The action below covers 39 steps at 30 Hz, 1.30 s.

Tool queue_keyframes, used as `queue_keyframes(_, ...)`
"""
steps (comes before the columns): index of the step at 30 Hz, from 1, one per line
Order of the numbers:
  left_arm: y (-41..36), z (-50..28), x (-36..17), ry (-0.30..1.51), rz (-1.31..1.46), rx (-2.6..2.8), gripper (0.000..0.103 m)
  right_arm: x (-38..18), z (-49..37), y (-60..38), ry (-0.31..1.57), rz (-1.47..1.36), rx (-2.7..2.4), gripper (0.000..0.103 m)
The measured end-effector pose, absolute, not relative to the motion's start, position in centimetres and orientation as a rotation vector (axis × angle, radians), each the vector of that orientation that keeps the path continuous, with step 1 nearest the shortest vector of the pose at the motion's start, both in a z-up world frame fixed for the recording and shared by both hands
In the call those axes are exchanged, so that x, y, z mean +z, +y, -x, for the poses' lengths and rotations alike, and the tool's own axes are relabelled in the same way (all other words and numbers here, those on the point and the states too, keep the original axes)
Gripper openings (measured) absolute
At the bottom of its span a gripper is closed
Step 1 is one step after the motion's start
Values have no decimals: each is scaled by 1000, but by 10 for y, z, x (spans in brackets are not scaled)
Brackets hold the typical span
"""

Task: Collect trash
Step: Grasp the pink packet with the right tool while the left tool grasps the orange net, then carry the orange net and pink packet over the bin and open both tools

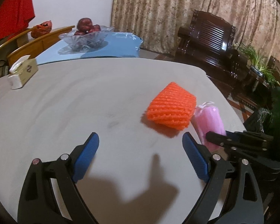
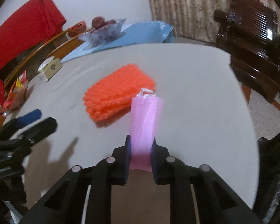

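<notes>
An orange foam fruit net [image 1: 170,106] lies on the grey table [image 1: 84,100], right of centre; it also shows in the right wrist view [image 2: 117,91]. A pink folded face mask [image 2: 145,119] lies beside it, touching its right edge [image 1: 210,120]. My right gripper [image 2: 141,145] is shut on the near end of the pink mask. My left gripper [image 1: 141,143] is open and empty, low over the table, just short of the orange net. Its fingers [image 2: 29,117] show at the left of the right wrist view.
A tissue box [image 1: 23,71] stands at the table's far left. A glass fruit bowl [image 1: 85,37] sits on a blue cloth behind. A snack wrapper [image 2: 15,93] lies at the left edge. Dark wooden chairs [image 1: 211,43] stand to the right. A black bag [image 1: 261,117] hangs off the right edge.
</notes>
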<state>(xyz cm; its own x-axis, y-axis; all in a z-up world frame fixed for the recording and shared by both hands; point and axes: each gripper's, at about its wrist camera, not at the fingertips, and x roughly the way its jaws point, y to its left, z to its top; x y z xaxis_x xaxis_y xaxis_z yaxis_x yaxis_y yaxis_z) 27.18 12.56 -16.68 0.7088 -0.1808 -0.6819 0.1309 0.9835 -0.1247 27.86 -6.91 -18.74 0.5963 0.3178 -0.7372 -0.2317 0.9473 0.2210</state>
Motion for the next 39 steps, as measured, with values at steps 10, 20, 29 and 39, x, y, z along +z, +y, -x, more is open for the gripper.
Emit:
queue_keyframes(10, 89, -328, -184, 802, 68, -215, 84, -168, -297, -105, 832, -114, 247, 19)
queue_keyframes(20, 77, -346, -196, 864, 168, -304, 57, -169, -300, -112, 831, -126, 240, 19)
queue_keyframes(29, 56, -326, -182, 812, 107, -319, 30, -156, -289, -113, 804, -127, 241, 19)
queue_keyframes(39, 46, -284, -137, 725, 68, -289, 29, -123, -261, -127, 739, -136, 243, 19)
